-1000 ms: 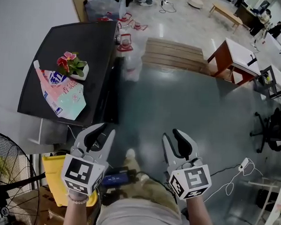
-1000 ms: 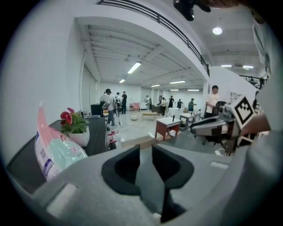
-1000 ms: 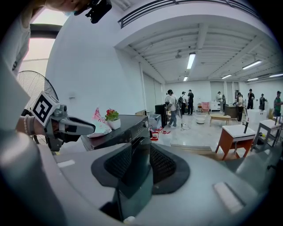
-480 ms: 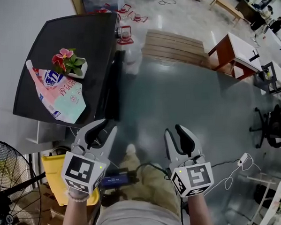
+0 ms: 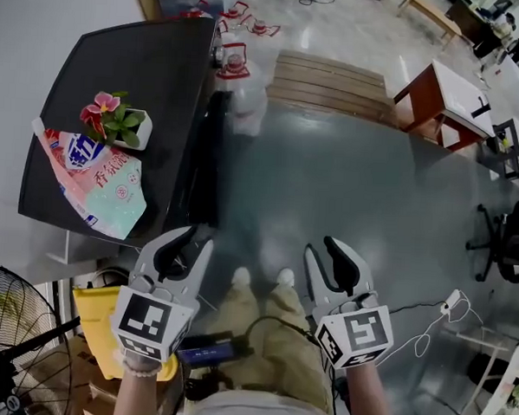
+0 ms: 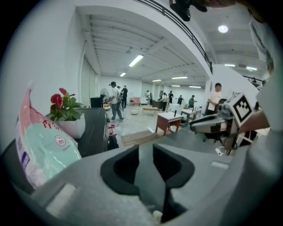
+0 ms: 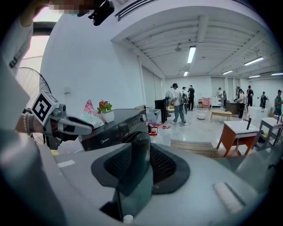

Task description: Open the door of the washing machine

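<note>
1. Lowered both pairs of tongs a little since a second ago; drew the washing machine (image 5: 118, 91) closer to the head view's left edge, with two shoe tips showing where only one did.
2. Far left: could topple the flower pot (image 5: 116, 127) or slide the detergent bag (image 5: 92, 180), both resting on the machine's black top, by jerking hard enough on the door to rock the cabinet.
3. Door: belongs on the front face (image 5: 208, 156), seen from above only as a dark strip along the top's right edge. Cannot make out the door or its handle in any view, only the control panel (image 7: 117, 128) from the right. Could easily mis-aim for the handle.
4. Left tongs (image 5: 184, 249): parted, just been opening wider, nothing between them. Hovering near the machine's front corner, so could bump the front face on the way in.
5. Right tongs (image 5: 333, 260): parted and empty, well apart from the machine over the grey floor (image 5: 347, 189).
6. Underfoot: could catch a shoe on the black cable (image 5: 266, 326) while stepping closer.
</note>
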Demonstrator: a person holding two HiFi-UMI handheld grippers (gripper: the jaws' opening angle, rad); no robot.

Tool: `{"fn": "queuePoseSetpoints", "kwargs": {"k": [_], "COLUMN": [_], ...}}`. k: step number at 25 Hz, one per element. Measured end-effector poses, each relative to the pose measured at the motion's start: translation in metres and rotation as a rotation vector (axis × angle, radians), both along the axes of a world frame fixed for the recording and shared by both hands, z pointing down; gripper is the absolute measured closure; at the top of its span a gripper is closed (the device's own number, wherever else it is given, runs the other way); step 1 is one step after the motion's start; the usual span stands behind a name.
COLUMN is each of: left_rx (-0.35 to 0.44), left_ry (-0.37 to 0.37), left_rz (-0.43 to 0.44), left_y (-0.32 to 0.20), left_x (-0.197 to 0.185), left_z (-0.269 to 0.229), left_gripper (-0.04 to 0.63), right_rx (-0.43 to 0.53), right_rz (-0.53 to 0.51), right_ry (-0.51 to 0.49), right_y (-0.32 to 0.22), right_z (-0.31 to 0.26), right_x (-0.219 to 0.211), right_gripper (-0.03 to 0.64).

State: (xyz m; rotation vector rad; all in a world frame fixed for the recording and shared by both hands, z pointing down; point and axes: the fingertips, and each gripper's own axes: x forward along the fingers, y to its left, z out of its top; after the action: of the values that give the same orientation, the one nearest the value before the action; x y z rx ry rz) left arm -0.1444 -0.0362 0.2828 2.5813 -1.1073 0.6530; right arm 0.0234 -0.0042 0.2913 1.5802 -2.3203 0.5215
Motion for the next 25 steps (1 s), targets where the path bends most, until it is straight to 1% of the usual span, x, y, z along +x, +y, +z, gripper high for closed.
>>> {"fn": "queuePoseSetpoints", "kwargs": {"k": [8,14,25], "left_rx": [-0.025,-0.038,-0.089], "left_ry": [-0.009,-0.012,-0.047], "left_rz": [-0.053,-0.109,-0.202], "left_y": [-0.007,-0.008,-0.013], "left_x": [0.008,0.012,0.01], "left_z": [0.028,0.063,0.127], "left_gripper": [0.5,0.5,0.491], "right_rx": [-0.027,-0.035,-0.053], "right_rz": [-0.06,-0.093,-0.147], "right_ry": [0.01,0.005,0.021], "right_y": [-0.015,-0.025,-0.04], "right_z": [0.032,0.052,0.09], "right_x": [0.011,0.017,0.019], "right_gripper": [0.503,0.503,0.503]}}
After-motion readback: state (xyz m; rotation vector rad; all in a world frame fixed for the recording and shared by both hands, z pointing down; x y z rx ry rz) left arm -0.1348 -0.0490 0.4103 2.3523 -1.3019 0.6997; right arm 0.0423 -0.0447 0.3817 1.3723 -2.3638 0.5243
